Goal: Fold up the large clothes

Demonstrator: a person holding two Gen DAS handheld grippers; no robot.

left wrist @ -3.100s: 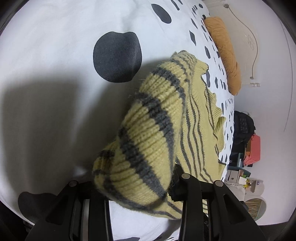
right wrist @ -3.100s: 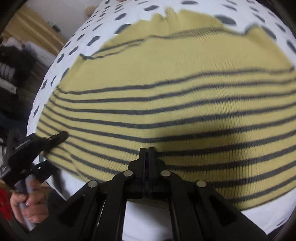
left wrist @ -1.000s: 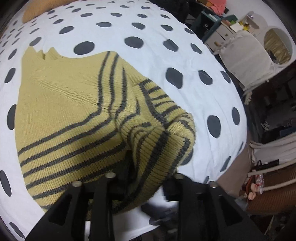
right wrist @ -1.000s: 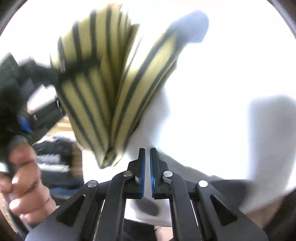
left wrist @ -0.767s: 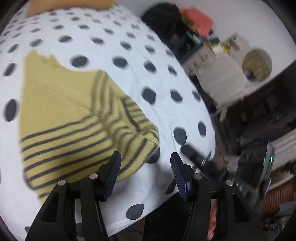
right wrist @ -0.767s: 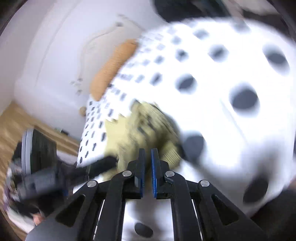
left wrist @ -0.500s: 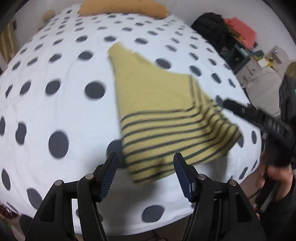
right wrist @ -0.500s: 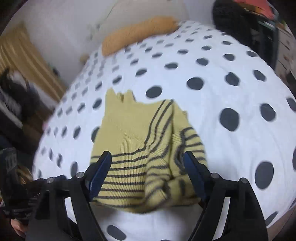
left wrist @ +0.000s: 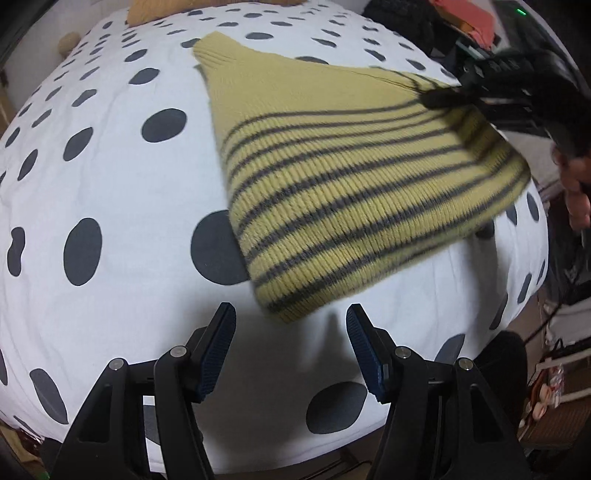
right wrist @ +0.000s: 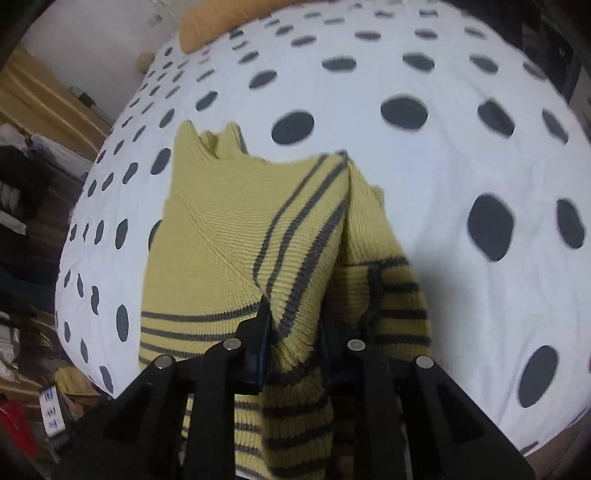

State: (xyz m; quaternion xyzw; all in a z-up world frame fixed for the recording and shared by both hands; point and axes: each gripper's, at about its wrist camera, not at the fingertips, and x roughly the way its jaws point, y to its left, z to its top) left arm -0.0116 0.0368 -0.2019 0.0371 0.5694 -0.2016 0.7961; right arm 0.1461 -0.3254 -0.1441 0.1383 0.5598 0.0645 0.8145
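Note:
A yellow knit sweater with dark grey stripes point(left wrist: 332, 162) lies folded on a white bed cover with dark dots point(left wrist: 92, 184). My left gripper point(left wrist: 291, 347) is open and empty, just short of the sweater's near striped corner. My right gripper point(right wrist: 295, 332) grips a bunched fold of the sweater point(right wrist: 236, 236) at its near side, with fabric filling the gap between the fingers. In the left wrist view the right gripper point(left wrist: 480, 92) holds the sweater's right edge lifted off the bed.
An orange pillow point(right wrist: 221, 18) lies at the head of the bed. Dark clothes and a red item point(left wrist: 469, 22) are piled past the bed's far right corner. Shelves with clothes point(right wrist: 22, 206) stand left of the bed. The bed's near edge is just below both grippers.
My left gripper let go of the sweater's cuff, opened and drew back. My right gripper opened, then closed on the sweater's right side and lifted it.

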